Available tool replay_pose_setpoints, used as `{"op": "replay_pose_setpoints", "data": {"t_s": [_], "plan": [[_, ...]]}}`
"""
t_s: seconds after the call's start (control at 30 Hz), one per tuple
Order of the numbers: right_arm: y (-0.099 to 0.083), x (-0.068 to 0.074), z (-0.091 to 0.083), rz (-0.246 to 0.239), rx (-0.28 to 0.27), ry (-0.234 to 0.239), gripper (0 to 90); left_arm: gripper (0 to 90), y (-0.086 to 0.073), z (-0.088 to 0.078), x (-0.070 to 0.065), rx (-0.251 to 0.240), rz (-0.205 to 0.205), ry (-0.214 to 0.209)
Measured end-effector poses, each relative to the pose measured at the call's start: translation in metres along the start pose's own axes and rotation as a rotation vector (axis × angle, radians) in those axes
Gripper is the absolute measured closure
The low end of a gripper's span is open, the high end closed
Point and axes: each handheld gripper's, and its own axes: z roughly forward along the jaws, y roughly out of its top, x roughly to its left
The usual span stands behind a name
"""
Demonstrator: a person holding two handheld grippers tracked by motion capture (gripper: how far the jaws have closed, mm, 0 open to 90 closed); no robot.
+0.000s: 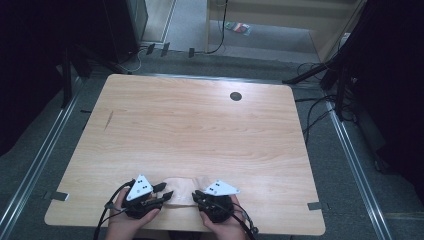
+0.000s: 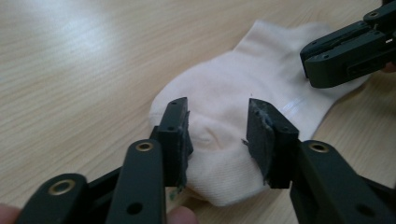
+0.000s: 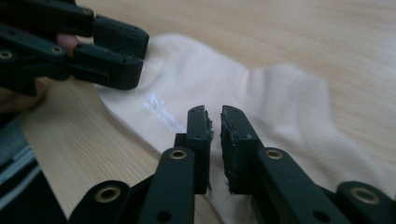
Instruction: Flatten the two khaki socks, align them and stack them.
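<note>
One sock (image 1: 182, 190), two claws, left (image 1: 166, 192) and right (image 1: 198, 196), one table (image 1: 190, 130)

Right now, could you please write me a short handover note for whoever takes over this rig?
Left gripper: jaws apart over one end of the sock, pads not pressing.
Right gripper: jaws a narrow gap apart above the other end, nothing clamped.
Sock: lies flat at the near edge of the table, between both grippers.
Done: sock laid down, both grips off.
Left: probably folding it; regrip first.
</note>
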Motion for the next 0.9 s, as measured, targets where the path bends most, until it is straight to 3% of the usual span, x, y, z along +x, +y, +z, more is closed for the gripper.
{"op": "replay_pose_setpoints", "data": {"t_s": [0.07, 0.1, 0.13, 0.17, 0.2, 0.23, 0.27, 0.33, 0.4, 0.5, 0.63, 0.73, 0.9], "plan": [[0.004, -0.013, -0.015, 0.022, -0.081, -0.042, 66.6, 46.7, 0.002, -0.010, 0.010, -0.097, -0.026, 0.017], [0.004, -0.013, -0.015, 0.022, -0.081, -0.042, 66.6, 43.9, 0.002, -0.010, 0.010, -0.097, -0.026, 0.017], [0.005, -0.024, -0.024, 0.046, -0.131, -0.079, 55.1, 39.8, 0.001, -0.013, 0.014, -0.125, -0.029, 0.027], [0.006, -0.030, -0.028, 0.054, -0.153, -0.095, 49.5, 37.3, 0.001, -0.015, 0.018, -0.145, -0.036, 0.039], [0.007, -0.035, -0.032, 0.061, -0.170, -0.112, 44.0, 35.1, 0.000, -0.019, 0.025, -0.169, -0.068, 0.046], [0.007, -0.041, -0.036, 0.062, -0.186, -0.128, 37.1, 32.3, 0.000, -0.019, 0.025, -0.169, -0.068, 0.046], [0.007, -0.045, -0.038, 0.071, -0.195, -0.146, 30.7, 30.5, 0.000, -0.023, 0.031, -0.165, -0.110, 0.059], [0.007, -0.050, -0.041, 0.081, -0.203, -0.162, 26.1, 27.1, 0.001, -0.024, 0.034, -0.158, -0.123, 0.080], [0.008, -0.064, -0.047, 0.116, -0.223, -0.188, 14.2, 12.9, 0.001, -0.026, 0.040, -0.136, -0.149, 0.132], [0.008, -0.072, -0.052, 0.141, -0.241, -0.186, 14.0, 10.4, 0.001, -0.029, 0.045, -0.144, -0.152, 0.128], [0.006, -0.084, -0.058, 0.147, -0.246, -0.231, 13.7, 8.6, -0.001, -0.036, 0.053, -0.168, -0.158, 0.102], [0.005, -0.095, -0.064, 0.173, -0.258, -0.236, 13.7, 8.2, -0.004, -0.042, 0.064, -0.164, -0.177, 0.127], [0.003, -0.104, -0.069, 0.174, -0.265, -0.258, 13.7, 8.2, -0.007, -0.048, 0.077, -0.162, -0.202, 0.176]]}}
